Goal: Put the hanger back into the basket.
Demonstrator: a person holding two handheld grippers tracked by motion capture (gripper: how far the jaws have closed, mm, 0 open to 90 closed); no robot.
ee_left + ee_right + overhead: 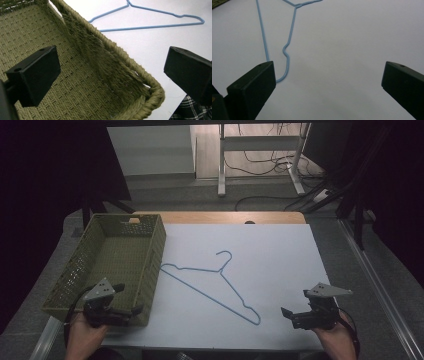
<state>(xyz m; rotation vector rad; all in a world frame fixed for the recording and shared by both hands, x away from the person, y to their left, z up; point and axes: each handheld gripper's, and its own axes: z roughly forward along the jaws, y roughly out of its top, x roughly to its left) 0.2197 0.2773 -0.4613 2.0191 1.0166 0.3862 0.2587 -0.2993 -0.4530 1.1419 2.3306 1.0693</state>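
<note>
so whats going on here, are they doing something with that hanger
Nothing is being handled yet. A person holds a pair of tongs in each hand at the near edge of the table. The left tongs are open, straddling the near right corner of the empty woven basket. The right tongs are open above the white sheet, near one end of the blue wire hanger, which lies flat and untouched.

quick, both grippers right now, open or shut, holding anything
Left gripper: open, holding nothing, jaws either side of the basket wall.
Right gripper: open, holding nothing, over the white sheet near the blue hanger.
</note>
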